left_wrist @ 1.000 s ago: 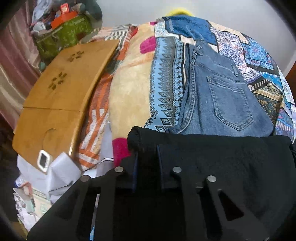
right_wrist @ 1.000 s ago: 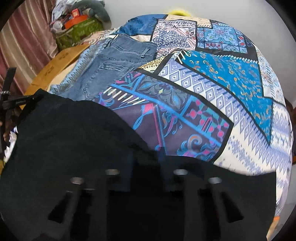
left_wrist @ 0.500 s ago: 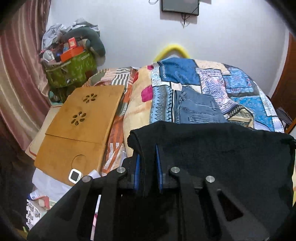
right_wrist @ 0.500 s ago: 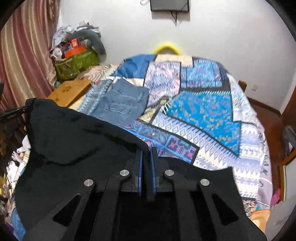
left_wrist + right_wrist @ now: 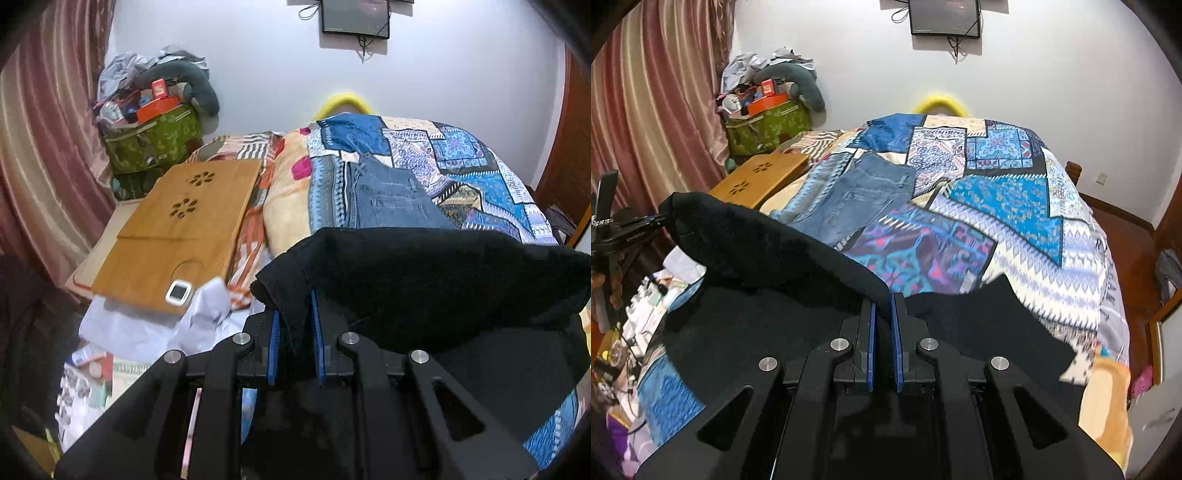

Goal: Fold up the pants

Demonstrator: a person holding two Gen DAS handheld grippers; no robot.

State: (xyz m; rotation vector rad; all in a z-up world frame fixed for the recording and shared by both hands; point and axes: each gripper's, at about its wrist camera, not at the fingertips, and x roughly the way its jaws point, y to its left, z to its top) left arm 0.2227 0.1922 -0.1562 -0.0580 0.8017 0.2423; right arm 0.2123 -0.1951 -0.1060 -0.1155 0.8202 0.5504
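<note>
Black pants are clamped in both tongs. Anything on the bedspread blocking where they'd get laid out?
Folded blue jeans lie on the bedspread, beyond the black pants. The patchwork right of them is bare.

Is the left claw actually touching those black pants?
Touching. The left wrist view shows the left claw pinching an edge of the black pants between its blue pads.

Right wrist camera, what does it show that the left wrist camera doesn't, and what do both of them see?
Only the right wrist view shows the left gripper from outside, off at the left edge pinching the far corner of the black pants, and a wall socket.

Only the left wrist view shows the small white device on the wooden lap desk.

Both show the black pants clamped in a shut gripper, the folded blue jeans on the patchwork bedspread, the green bag and the wall screen.
</note>
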